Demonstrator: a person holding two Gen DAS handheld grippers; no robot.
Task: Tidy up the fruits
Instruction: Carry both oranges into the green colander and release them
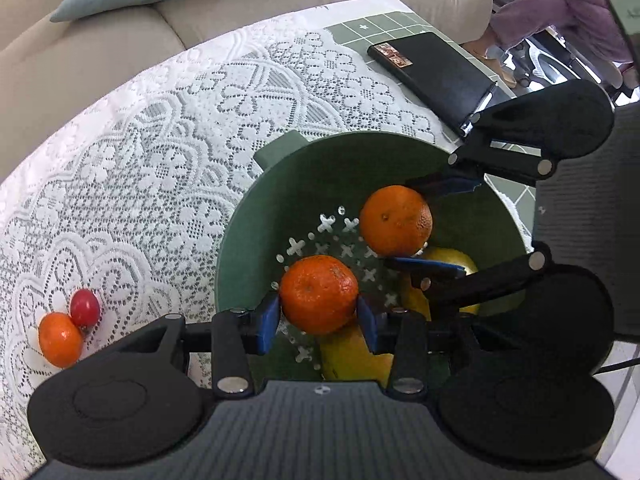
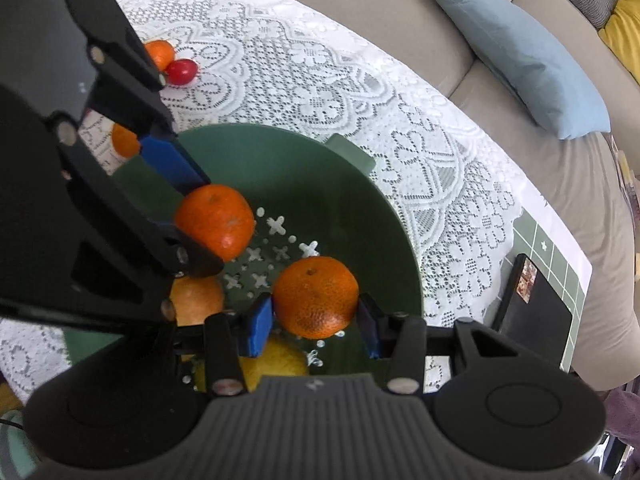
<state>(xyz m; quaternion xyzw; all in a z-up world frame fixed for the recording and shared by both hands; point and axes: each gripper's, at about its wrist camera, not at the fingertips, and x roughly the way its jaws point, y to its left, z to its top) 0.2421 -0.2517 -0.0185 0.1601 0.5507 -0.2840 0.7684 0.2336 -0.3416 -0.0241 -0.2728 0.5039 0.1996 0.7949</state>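
Observation:
Two oranges hang over a green bowl [image 1: 248, 216] with cross-shaped holes in its floor. My left gripper [image 1: 319, 320] is shut on one orange [image 1: 318, 288], its blue pads pressing both sides. My right gripper [image 1: 412, 222] comes in from the right, shut on the second orange [image 1: 394, 220]. In the right wrist view the right gripper [image 2: 316, 324] holds its orange [image 2: 316, 296], and the left gripper [image 2: 192, 208] holds the other orange [image 2: 218, 220]. Yellow fruit [image 1: 352, 356] lies in the bowl [image 2: 340, 200] under the grippers. A third orange [image 1: 60, 338] and a small red fruit [image 1: 85, 307] sit on the lace cloth to the left.
A white lace tablecloth [image 1: 160, 140] covers the table. A black flat case [image 1: 436, 76] lies past the bowl on a green grid mat. A beige sofa [image 1: 100, 52] with a blue cushion [image 2: 520, 52] runs along the table. A person in purple [image 1: 568, 4] sits at the top right.

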